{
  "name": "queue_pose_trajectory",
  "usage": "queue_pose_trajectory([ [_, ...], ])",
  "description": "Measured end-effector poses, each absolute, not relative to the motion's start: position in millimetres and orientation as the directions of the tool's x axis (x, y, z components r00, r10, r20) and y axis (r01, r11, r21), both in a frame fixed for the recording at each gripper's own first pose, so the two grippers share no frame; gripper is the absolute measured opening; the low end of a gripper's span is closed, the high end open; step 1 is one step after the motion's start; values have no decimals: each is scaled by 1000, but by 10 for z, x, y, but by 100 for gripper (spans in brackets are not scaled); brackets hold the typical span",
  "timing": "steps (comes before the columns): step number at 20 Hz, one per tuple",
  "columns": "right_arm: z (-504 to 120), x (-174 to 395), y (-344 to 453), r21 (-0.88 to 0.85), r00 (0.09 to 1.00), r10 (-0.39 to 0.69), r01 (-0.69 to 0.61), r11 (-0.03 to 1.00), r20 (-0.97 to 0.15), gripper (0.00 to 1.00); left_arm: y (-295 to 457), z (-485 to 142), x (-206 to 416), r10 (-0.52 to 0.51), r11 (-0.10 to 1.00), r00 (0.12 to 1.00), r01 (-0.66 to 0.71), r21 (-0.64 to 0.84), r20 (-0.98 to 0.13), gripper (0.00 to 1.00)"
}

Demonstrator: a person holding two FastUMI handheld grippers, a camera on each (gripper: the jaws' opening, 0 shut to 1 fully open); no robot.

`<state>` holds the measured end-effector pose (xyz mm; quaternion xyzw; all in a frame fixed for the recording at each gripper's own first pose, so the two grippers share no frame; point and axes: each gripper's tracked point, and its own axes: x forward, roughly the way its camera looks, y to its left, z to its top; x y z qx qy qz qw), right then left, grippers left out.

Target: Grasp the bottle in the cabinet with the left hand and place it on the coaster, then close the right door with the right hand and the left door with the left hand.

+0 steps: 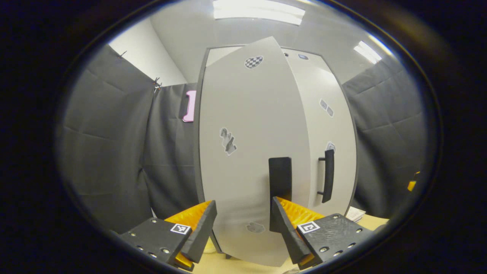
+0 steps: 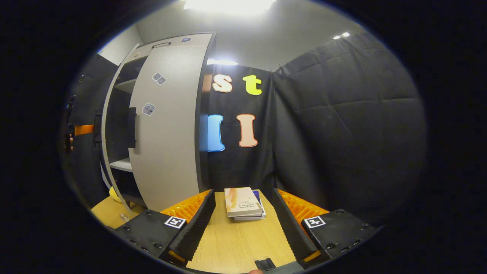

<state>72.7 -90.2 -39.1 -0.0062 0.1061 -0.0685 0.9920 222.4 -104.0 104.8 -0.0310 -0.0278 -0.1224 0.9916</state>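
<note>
Left gripper [image 1: 243, 224] faces the part-open left door [image 1: 255, 152], fingers wide and empty, while the right gripper [image 2: 243, 220] hangs wide over the table [image 2: 236, 239] near stacked books [image 2: 243, 203].

Left gripper [image 1: 243, 224] is level, its jaws parted and holding nothing. Right gripper [image 2: 243, 222] is likewise level, open and empty.
</note>
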Motion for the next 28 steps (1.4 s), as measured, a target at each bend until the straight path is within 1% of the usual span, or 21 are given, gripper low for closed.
queue_pose_trajectory([
  [1, -389, 703, -916, -27, 968, -139, 137, 990, -210, 94, -1078, 1055, 2238, -241, 968, 968, 244, -55, 64, 87],
  [2, -402, 710, -925, -25, 968, -138, 136, 990, -212, 97, -1110, 1067, 2251, -241, 968, 968, 245, -56, 65, 87],
  [7, -350, 703, -880, -10, 973, -111, 111, 994, -204, 96, -1084, 1039, 2194, -222, 973, 973, 225, -46, 59, 87],
  [8, -314, 716, -850, -7, 976, -99, 100, 995, -196, 94, -1041, 1037, 2148, -214, 976, 975, 216, -41, 61, 87],
  [9, -271, 723, -819, -3, 979, -85, 86, 996, -187, 94, -1003, 1036, 2087, -206, 977, 976, 209, -34, 63, 87],
  [10, -236, 725, -791, -1, 981, -70, 71, 998, -179, 94, -962, 1027, 2014, -197, 980, 978, 199, -25, 63, 87],
  [11, -197, 740, -762, 2, 984, -53, 54, 999, -170, 96, -904, 999, 1924, -186, 982, 981, 187, -15, 59, 87],
  [14, -106, 764, -662, 10, 989, 5, -4, 1000, -147, 94, -712, 899, 1616, -138, 990, 990, 138, -1, 39, 87],
  [15, -71, 761, -619, 12, 990, 29, -27, 1000, -141, 97, -644, 880, 1490, -119, 993, 992, 119, 3, 39, 87],
  [17, -15, 748, -529, 15, 989, 73, -72, 997, -128, 96, -509, 849, 1259, -87, 996, 995, 87, 18, 41, 87],
  [18, 10, 735, -494, 13, 989, 86, -86, 996, -121, 94, -450, 836, 1124, -78, 997, 996, 77, 25, 42, 87],
  [19, 36, 713, -466, 12, 989, 94, -93, 996, -116, 97, -407, 828, 1010, -69, 997, 997, 68, 30, 42, 87],
  [22, 113, 618, -319, 22, 987, 127, -125, 992, -102, 97, -256, 774, 733, -56, 997, 998, 55, 46, 31, 87],
  [23, 145, 589, -286, 18, 987, 128, -127, 992, -96, 94, -201, 757, 653, -53, 998, 998, 52, 47, 30, 87],
  [24, 163, 551, -257, 12, 988, 124, -124, 992, -90, 97, -139, 746, 571, -48, 998, 998, 47, 45, 35, 87],
  [28, 233, 378, -67, 19, 988, 130, -129, 991, -81, 96, 86, 682, 339, -27, 999, 999, 25, 44, 47, 87],
])
